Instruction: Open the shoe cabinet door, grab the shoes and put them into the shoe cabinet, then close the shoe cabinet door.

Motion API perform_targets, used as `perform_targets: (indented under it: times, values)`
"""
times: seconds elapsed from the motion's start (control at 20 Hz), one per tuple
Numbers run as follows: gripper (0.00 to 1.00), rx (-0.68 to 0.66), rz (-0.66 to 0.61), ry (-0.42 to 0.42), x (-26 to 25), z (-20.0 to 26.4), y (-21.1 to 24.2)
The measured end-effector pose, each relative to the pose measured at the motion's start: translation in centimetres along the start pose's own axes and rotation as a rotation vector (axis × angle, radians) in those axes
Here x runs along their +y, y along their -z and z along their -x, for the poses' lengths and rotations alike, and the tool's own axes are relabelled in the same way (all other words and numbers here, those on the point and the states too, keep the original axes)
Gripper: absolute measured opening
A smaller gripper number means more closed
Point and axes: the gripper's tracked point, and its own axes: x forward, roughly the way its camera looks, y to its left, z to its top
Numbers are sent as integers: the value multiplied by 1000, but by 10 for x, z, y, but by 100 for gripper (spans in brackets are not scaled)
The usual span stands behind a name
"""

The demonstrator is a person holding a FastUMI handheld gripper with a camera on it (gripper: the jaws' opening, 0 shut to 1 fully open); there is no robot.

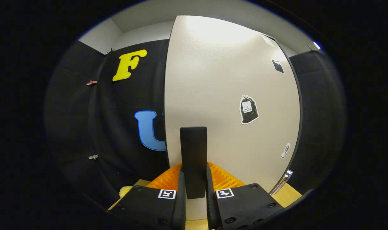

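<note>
Broad pale beige flat-panelled shoe cabinet door (225,105) taken as landmark throughout. Fixed upright on its face near the bottom: a tall black rectangular bar handle (194,150). To the handle's right on the same face, a black bag-shaped sticker (248,109) and, lower, a small grey sticker (285,150). At the door's foot, a light wooden floor board (289,193).

Gripper (194,185) closed around the handle's lower end, one finger pressed to each side. Seemingly mid-swing of the door, opening or closing not certain. No shoes to be made out; the orange ribbed part (224,179) just behind the fingers likely belongs to the gripper.

Risks: grip set low on a smooth bar, so liable to slide off under a pull away from the hinge arc. Twisting of the wrist against the bar, prising the fingers apart. Door swinging too far or too fast and striking the cabinet or the booth wall.
</note>
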Motion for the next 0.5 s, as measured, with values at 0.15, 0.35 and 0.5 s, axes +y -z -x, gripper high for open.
perform_targets:
  times: [0.15, 0.35, 0.5]
  values:
    - [30, 2, 1, -39, -4, 22, -3]
    - [30, 15, 8, -109, -16, 49, -4]
    - [30, 18, 11, -154, -26, 72, -6]
